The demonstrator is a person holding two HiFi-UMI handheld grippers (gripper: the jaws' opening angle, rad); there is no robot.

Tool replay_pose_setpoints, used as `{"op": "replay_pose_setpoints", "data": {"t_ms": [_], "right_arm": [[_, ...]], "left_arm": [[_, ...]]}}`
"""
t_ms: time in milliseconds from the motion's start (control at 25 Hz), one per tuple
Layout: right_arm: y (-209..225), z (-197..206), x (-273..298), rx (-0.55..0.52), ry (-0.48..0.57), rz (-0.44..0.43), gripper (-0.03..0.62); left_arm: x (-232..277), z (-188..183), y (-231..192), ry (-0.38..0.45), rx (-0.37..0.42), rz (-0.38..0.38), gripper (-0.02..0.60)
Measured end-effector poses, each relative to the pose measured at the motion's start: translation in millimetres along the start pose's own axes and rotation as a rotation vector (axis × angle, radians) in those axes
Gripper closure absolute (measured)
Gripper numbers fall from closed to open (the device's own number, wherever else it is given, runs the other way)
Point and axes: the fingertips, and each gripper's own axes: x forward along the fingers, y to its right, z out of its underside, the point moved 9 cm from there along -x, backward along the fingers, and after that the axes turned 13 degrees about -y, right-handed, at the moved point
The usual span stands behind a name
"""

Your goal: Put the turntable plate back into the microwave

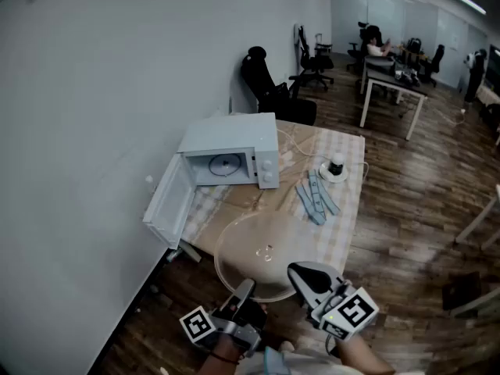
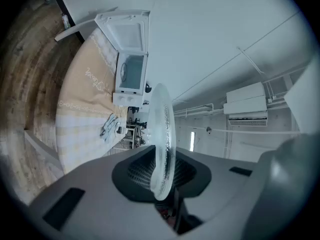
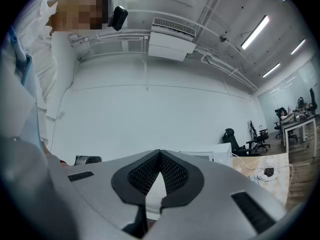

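Plate (image 1: 262, 252), clear round glass, hangs level over the surface's (image 1: 344, 225) near edge. We see the left gripper's (image 1: 244, 289) fingers (image 2: 135, 170) gripping its rim, and the right gripper's (image 1: 298, 272) fingers (image 3: 142, 176) closed, empty.

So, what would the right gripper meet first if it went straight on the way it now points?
Probably the bare white wall: the right gripper, jaws shut, aims left of the microwave, with nothing else in that line. Depth is unclear.
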Motion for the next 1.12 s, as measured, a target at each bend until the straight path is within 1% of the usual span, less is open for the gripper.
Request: {"op": "replay_pose_setpoints", "data": {"t_ms": [440, 640, 880, 1120], "right_arm": [[-9.2, 2.0, 4.9, 0.001, -0.01, -0.019, 0.563], [-11.8, -1.8, 6.3, 0.001, 0.027, -0.052, 0.562], [-17.0, -2.1, 7.6, -0.064, 0.027, -0.033, 0.56], [-16.5, -1.4, 9.7, -0.039, 0.01, -0.034, 0.56]], "left_arm": [[-13.6, -0.3, -2.3, 0.017, -0.004, 0.014, 0.529], [-17.9, -2.1, -0.6, 0.03, -0.006, 0.027, 0.529], [-19.1, -0.9, 2.9, 0.035, -0.016, 0.033, 0.528], [-19.3, -2.6, 0.7, 0.035, -0.01, 0.033, 0.526]]}}
